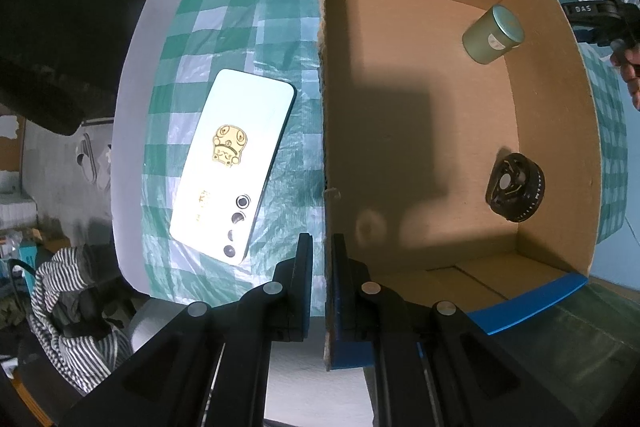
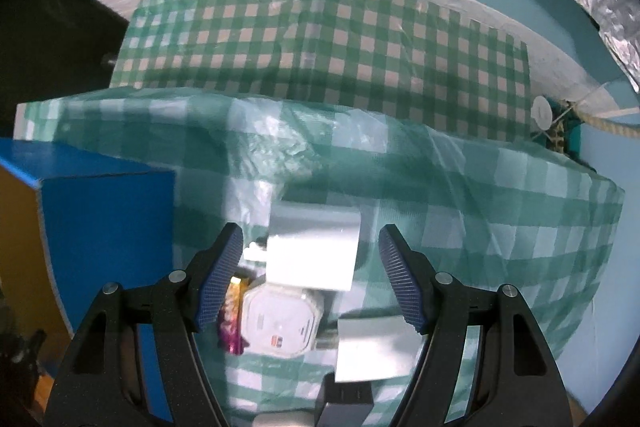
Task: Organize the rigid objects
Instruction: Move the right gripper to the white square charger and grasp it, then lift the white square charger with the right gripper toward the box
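My left hand-held gripper [image 1: 321, 247] is clamped on the box [image 1: 325, 107] wall; a tin [image 1: 493, 34] and a black disc [image 1: 515, 187] lie inside, a phone [image 1: 234, 171] just outside. My right hand-held gripper [image 2: 311, 267] hangs open over the charger [image 2: 312, 253] on the bench [image 2: 520, 227], fingers either side, not touching.

A green checked cloth [image 1: 240, 27] covers the table — left of it, lower down, striped fabric [image 1: 68, 311] and a slipper [image 1: 86, 159].
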A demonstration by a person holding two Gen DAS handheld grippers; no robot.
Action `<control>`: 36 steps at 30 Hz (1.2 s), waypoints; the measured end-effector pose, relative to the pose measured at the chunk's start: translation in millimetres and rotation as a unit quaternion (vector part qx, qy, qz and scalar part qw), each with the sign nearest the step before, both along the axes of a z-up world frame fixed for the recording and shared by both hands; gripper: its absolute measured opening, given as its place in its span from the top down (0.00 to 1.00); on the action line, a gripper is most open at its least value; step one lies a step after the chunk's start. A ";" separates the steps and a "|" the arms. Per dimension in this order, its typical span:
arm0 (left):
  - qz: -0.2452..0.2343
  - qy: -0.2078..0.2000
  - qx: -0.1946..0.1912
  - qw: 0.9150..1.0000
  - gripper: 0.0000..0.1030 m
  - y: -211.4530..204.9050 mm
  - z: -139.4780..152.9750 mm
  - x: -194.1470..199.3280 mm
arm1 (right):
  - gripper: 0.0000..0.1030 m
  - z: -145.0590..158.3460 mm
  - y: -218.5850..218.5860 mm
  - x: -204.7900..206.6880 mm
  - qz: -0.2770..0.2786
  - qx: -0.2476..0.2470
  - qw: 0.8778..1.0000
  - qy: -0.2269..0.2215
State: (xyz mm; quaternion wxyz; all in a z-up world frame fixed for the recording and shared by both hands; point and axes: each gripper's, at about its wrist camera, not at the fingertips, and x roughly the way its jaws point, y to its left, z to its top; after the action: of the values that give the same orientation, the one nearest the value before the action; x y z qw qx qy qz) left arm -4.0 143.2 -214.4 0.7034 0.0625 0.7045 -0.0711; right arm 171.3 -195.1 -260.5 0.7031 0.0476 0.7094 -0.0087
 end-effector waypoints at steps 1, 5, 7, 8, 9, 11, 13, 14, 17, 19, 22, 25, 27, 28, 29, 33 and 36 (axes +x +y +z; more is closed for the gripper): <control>0.001 0.001 0.000 1.000 0.92 0.1 -0.4 -0.2 | 0.31 -2.3 -0.7 0.8 -0.002 -0.001 1.000 0.002; 0.004 0.002 0.001 1.000 0.92 0.4 -1.5 -1.7 | 0.31 -14.8 -0.2 2.2 -0.003 -0.003 1.000 0.016; 0.006 0.003 0.000 1.000 0.92 0.9 -1.6 -2.3 | 0.31 -19.1 0.3 2.5 -0.002 -0.004 1.000 0.019; 0.007 0.003 0.000 1.000 0.92 1.4 -1.6 -2.5 | 0.32 -21.1 0.8 2.4 -0.002 -0.005 1.000 0.020; 0.008 0.003 -0.001 1.000 0.92 1.7 -1.6 -2.7 | 0.37 -22.8 1.0 2.8 -0.003 -0.005 1.000 0.022; 0.008 0.003 -0.001 1.000 0.92 2.2 -1.2 -2.7 | 0.41 -25.6 1.1 2.4 -0.006 -0.003 1.000 0.025; 0.008 0.003 -0.001 1.000 0.92 2.1 -0.9 -2.4 | 0.42 -28.4 0.8 1.7 -0.011 -0.002 1.000 0.029; 0.008 0.004 -0.002 1.000 0.92 2.3 -0.9 -2.5 | 0.42 -29.1 0.7 1.6 -0.012 -0.002 1.000 0.028; 0.007 0.003 -0.001 1.000 0.92 2.0 -1.1 -2.6 | 0.43 -28.5 2.1 2.3 -0.013 -0.005 1.000 0.025; 0.006 0.004 0.000 1.000 0.92 1.5 -1.5 -2.7 | 0.49 -28.0 2.7 2.1 -0.009 -0.013 1.000 0.023; 0.004 0.004 0.001 1.000 0.92 1.2 -1.9 -2.0 | 0.51 -26.8 3.6 1.5 -0.001 -0.019 1.000 0.018; 0.002 0.005 0.001 1.000 0.92 0.9 -2.3 -1.7 | 0.52 -25.1 3.3 0.7 0.001 -0.019 1.000 0.013; 0.001 0.005 0.001 1.000 0.92 0.4 -2.0 -1.7 | 0.52 -20.9 4.9 0.1 0.005 -0.018 1.000 0.008; 0.000 0.004 0.002 1.000 0.92 0.1 -1.7 -1.8 | 0.52 -18.3 5.9 -0.8 0.007 -0.018 1.000 0.005; 0.000 0.003 0.002 1.000 0.92 -0.3 -1.2 -1.3 | 0.52 -15.4 6.6 -1.3 0.009 -0.017 1.000 0.003; -0.002 0.002 0.001 1.000 0.92 -0.8 -0.4 -1.5 | 0.52 -3.7 9.4 -3.5 0.015 -0.008 1.000 -0.003; -0.002 0.002 0.001 1.000 0.92 -0.8 -0.3 -1.7 | 0.52 5.1 12.9 -6.7 0.024 -0.004 1.000 -0.005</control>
State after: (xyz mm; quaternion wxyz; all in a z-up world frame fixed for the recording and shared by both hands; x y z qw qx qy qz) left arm -5.7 142.4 -214.7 0.7015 0.0647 0.7060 -0.0720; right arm 164.6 -182.2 -255.4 0.7072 0.0283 0.7065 0.0054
